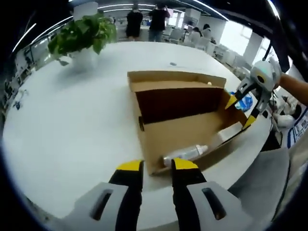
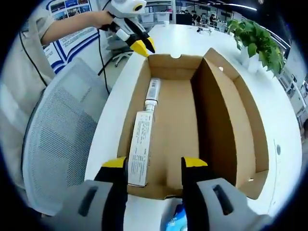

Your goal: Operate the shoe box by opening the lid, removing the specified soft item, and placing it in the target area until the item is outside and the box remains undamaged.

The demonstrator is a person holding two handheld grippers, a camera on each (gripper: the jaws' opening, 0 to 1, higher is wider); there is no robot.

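The brown cardboard shoe box point(image 1: 192, 126) point(image 2: 173, 125) lies open on the white table, its lid point(image 1: 175, 79) point(image 2: 240, 110) folded back along one long side. Inside, against one wall, lie a silvery tube point(image 1: 185, 154) point(image 2: 153, 91) and a long white carton point(image 1: 226, 134) point(image 2: 140, 149), end to end. My left gripper point(image 1: 158, 166) point(image 2: 143, 46) is open at the box's short end beside the tube. My right gripper point(image 2: 154, 163) point(image 1: 240, 111) is open at the opposite short end, its jaws either side of the end wall's middle. Neither holds anything.
A potted plant point(image 1: 82, 36) point(image 2: 257, 41) stands on the round white table point(image 1: 72, 125) beyond the lid. A grey mesh chair point(image 2: 57, 144) point(image 1: 262, 178) sits at the table edge near the box. A blue packet point(image 2: 175, 219) point(image 1: 245, 101) lies under my right gripper. People stand far behind.
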